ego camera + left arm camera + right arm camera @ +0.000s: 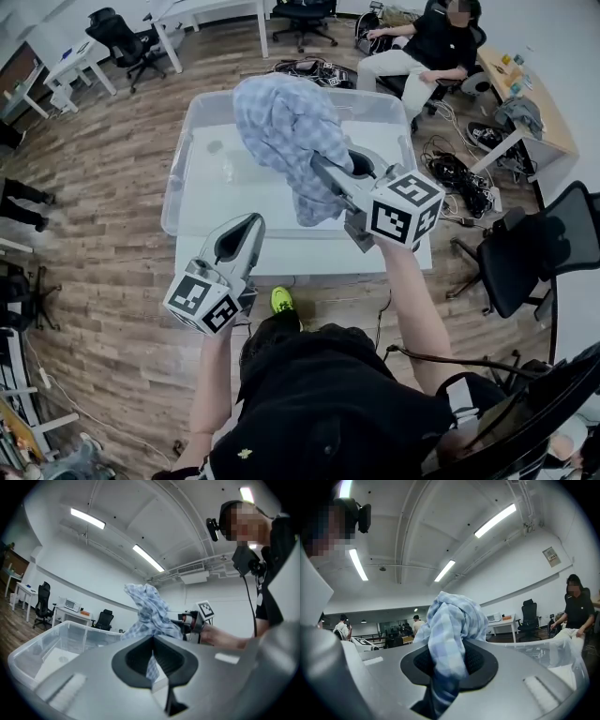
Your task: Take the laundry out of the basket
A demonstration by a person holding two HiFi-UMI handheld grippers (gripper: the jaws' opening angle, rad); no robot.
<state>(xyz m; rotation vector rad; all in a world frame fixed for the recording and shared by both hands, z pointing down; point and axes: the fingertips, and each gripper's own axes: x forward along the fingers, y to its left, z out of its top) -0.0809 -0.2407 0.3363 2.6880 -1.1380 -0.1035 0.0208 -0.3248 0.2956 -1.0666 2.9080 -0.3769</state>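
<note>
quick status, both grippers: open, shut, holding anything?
Left gripper: closed, nothing between its jaws.
Right gripper: closed on the blue checked cloth, held above the clear bin.

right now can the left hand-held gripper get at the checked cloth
Probably yes: nothing stands between the left hand-held gripper, jaws together, and the checked cloth held by the right hand-held gripper. It must open first.

White table (pixel 300 263), clear basket (pixel 178 187) on it
</note>
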